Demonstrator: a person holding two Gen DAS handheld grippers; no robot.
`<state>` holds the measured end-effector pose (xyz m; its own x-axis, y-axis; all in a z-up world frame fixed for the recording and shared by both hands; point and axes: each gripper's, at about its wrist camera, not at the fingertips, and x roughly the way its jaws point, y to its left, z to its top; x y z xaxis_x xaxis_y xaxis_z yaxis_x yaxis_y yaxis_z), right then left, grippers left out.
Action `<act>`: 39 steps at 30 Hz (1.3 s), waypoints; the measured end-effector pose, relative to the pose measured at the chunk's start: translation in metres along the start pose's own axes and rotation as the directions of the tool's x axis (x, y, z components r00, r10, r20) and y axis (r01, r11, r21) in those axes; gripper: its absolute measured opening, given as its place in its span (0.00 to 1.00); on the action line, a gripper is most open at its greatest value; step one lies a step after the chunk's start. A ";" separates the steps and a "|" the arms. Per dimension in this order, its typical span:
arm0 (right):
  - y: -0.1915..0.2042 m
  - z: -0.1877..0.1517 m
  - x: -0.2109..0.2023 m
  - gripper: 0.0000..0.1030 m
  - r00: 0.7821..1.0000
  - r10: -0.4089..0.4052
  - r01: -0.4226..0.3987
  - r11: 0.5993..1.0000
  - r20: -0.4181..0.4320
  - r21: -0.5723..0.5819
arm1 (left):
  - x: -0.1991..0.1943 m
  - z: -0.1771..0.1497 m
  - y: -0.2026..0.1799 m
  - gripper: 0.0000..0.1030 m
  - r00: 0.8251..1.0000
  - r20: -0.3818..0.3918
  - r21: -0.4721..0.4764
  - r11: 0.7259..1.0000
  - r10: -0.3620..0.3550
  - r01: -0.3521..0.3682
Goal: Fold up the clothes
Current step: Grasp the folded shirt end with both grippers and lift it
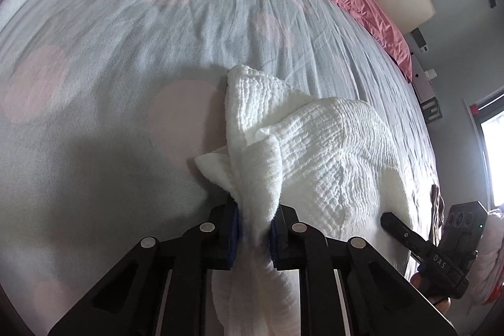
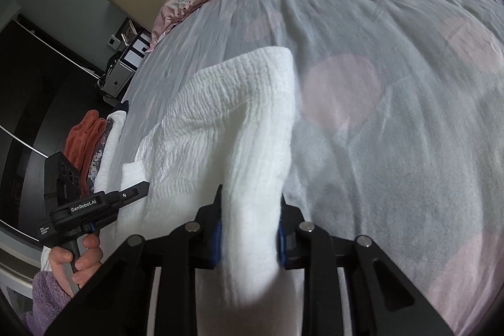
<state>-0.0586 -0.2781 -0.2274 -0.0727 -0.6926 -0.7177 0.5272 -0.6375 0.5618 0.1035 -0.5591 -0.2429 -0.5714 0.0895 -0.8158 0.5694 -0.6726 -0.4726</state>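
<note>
Your left gripper and right gripper each pinch a near corner of the white waffle-textured cotton cloth lying on the grey pink-dotted bedspread; soft, light, floppy, so hold edges taut.

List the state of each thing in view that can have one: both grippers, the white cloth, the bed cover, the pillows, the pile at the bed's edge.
Left gripper: shut on white waffle-weave cloth.
Right gripper: shut on it too.
White waffle-weave cloth: bunched, partly lifted off the bed.
Grey bed cover with pink dots: spread, wrinkled.
Pink pillows: lying at the headboard.
Pile of clothes: heaped at the bed's edge.
</note>
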 end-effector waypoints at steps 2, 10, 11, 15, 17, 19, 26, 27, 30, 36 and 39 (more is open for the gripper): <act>0.001 0.000 -0.002 0.22 1.000 -0.001 0.001 1.000 0.015 0.006 | -0.005 -0.001 -0.006 0.15 1.000 0.022 0.018 1.000 0.017 -0.017; 0.013 -0.005 -0.025 0.20 0.996 0.008 -0.008 1.000 0.092 0.002 | -0.035 -0.011 -0.018 0.14 0.995 0.094 0.052 0.998 0.022 -0.027; 0.015 -0.007 -0.029 0.20 0.995 0.008 -0.007 1.000 0.103 -0.004 | -0.043 -0.016 -0.019 0.14 0.994 0.103 0.058 0.998 0.020 -0.026; 0.027 -0.015 -0.055 0.20 0.988 0.011 -0.008 1.000 0.155 -0.024 | -0.072 -0.026 -0.032 0.14 0.989 0.149 0.083 0.996 0.002 -0.014; 0.035 -0.019 -0.070 0.20 0.983 0.018 -0.012 0.999 0.183 -0.039 | -0.088 -0.031 -0.042 0.14 0.984 0.180 0.099 0.995 -0.003 -0.016; 0.045 -0.023 -0.083 0.20 0.978 0.021 -0.010 0.998 0.207 -0.056 | -0.103 -0.035 -0.049 0.14 0.978 0.207 0.102 0.995 -0.013 -0.008; 0.074 -0.030 -0.129 0.19 0.963 0.049 -0.026 0.995 0.267 -0.091 | -0.158 -0.051 -0.073 0.13 0.955 0.295 0.138 0.990 -0.045 0.004; 0.080 -0.029 -0.136 0.19 0.960 0.056 -0.030 0.995 0.275 -0.099 | -0.168 -0.053 -0.076 0.13 0.950 0.307 0.146 0.989 -0.050 0.005; 0.097 -0.028 -0.157 0.19 0.951 0.079 -0.044 0.991 0.298 -0.122 | -0.202 -0.057 -0.082 0.13 0.934 0.352 0.168 0.986 -0.062 0.002; 0.158 -0.015 -0.194 0.19 0.931 0.162 -0.086 0.968 0.326 -0.234 | -0.278 -0.058 -0.081 0.13 0.890 0.450 0.195 0.981 -0.073 -0.018; 0.197 -0.005 -0.203 0.19 0.925 0.216 -0.122 0.947 0.312 -0.296 | -0.317 -0.054 -0.074 0.13 0.872 0.488 0.198 0.978 -0.042 -0.064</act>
<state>0.0644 -0.2617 0.0268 -0.2170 -0.8839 -0.4142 0.7590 -0.4196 0.4979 0.2748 -0.4979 0.0325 -0.8103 -0.2520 -0.5291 0.4765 -0.8089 -0.3446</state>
